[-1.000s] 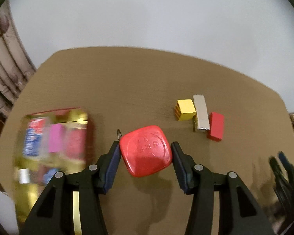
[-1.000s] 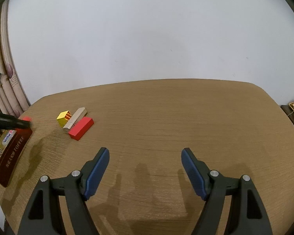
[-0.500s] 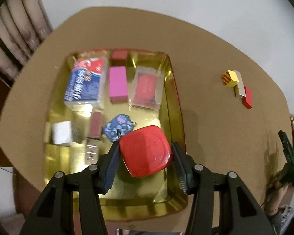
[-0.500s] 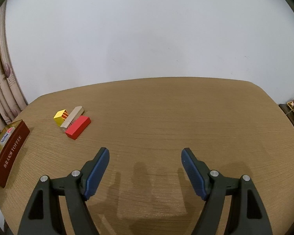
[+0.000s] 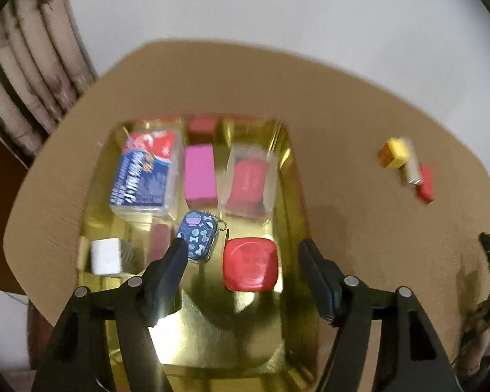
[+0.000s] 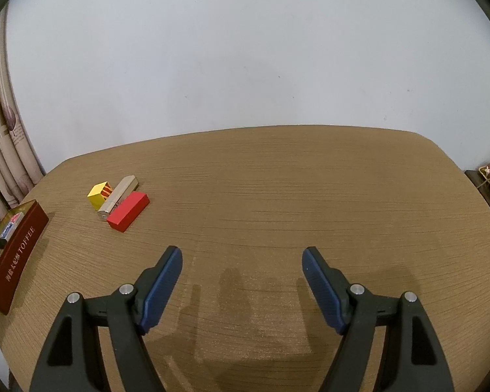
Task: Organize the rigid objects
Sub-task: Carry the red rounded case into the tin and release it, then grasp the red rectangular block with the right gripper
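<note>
In the left wrist view my left gripper point(image 5: 243, 254) is open above a gold tin tray point(image 5: 212, 333). A red rounded square box point(image 5: 250, 269) lies in the tray between the jaws, touching neither. Beside it lies a small blue patterned tin point(image 5: 199, 234) with a chain. In the right wrist view my right gripper point(image 6: 241, 261) is open and empty over the wooden table point(image 6: 310, 196). A yellow cube point(image 6: 98, 194), a beige bar point(image 6: 119, 196) and a red block point(image 6: 128, 210) lie together at the table's left; they also show blurred in the left wrist view point(image 5: 408, 168).
The tray also holds a blue-and-red card box point(image 5: 147, 173), a pink block point(image 5: 200, 174), a clear case with a red item point(image 5: 250, 181) and a white cube point(image 5: 106, 256). The tray's dark red side point(image 6: 18, 254) reads TOFFEE. Curtains point(image 6: 3, 150) hang at left.
My left gripper carried the red box from the table over the tray, then opened and let it go; the box now lies in the tray. The right gripper stayed nearly still.
</note>
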A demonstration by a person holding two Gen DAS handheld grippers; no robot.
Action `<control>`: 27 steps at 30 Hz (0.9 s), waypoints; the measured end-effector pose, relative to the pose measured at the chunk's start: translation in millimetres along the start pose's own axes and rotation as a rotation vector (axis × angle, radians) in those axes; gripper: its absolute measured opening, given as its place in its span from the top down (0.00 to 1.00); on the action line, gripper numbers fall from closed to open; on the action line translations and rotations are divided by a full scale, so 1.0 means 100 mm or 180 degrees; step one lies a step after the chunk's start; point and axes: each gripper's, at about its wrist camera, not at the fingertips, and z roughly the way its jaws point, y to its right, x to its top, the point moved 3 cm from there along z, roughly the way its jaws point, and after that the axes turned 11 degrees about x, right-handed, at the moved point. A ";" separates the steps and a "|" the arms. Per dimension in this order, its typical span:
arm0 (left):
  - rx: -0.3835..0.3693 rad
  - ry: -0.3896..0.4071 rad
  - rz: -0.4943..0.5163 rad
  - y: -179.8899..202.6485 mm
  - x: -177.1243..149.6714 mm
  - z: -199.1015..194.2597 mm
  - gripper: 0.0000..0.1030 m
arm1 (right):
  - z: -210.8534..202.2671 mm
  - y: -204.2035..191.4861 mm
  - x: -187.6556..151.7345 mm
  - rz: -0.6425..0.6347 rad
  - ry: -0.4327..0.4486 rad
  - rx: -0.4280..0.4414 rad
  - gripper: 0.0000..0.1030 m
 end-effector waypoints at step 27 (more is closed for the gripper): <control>0.0168 0.0383 -0.0279 -0.42 -1.59 -0.65 0.09 | 1.12 -1.28 0.38 -0.2089 -0.1246 0.0566 0.24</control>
